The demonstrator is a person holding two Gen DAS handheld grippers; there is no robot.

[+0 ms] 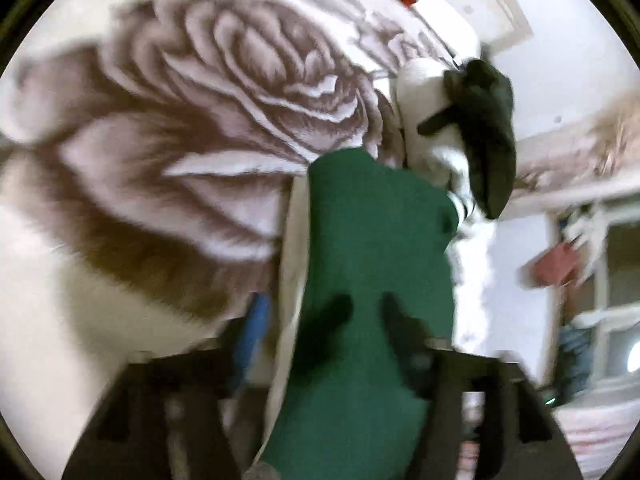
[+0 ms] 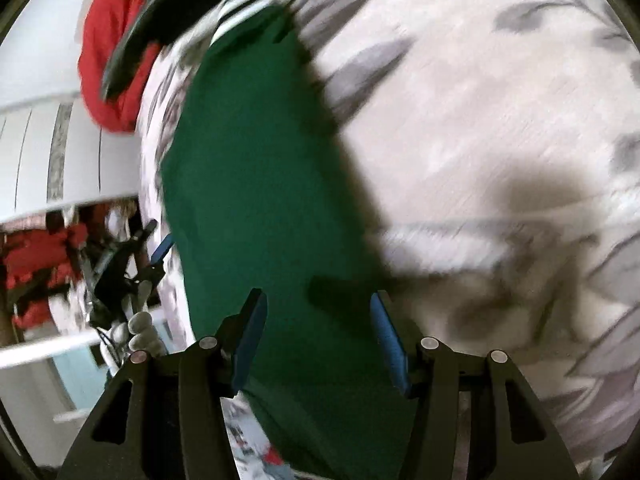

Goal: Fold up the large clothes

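**Green garment on the floral bedspread, mid-fold, both grippers at its near end**

A dark green garment (image 2: 256, 184) lies in a long strip on a floral bedspread (image 2: 480, 120), running from the near edge of the right wrist view away toward the far left. At its far end sit a red garment (image 2: 108, 60) and a dark, near-black garment (image 2: 136, 40), bunched together; in the left wrist view the same dark piece (image 1: 484, 128) rests on something white.

The right gripper (image 2: 318, 320) stands wide open, its blue-padded fingers (image 2: 386, 336) set one to each side of the green cloth's near part, holding nothing. Whether the pads touch the fabric cannot be told through the motion blur.

The left gripper (image 1: 360, 320) is harder to read. The green cloth (image 1: 372, 240) drapes up over its mouth and hides both fingertips, so I cannot tell whether the jaws are closed on the cloth or merely under it.

My reading is that the garment is being gathered or laid out for a fold along its length, with little of the folding yet done: the strip looks narrow but is not a compact stack. The next move likely calls for the right gripper to close on the near edge, matching the left, so both corners can be carried together toward the far end without the cloth slipping or twisting.
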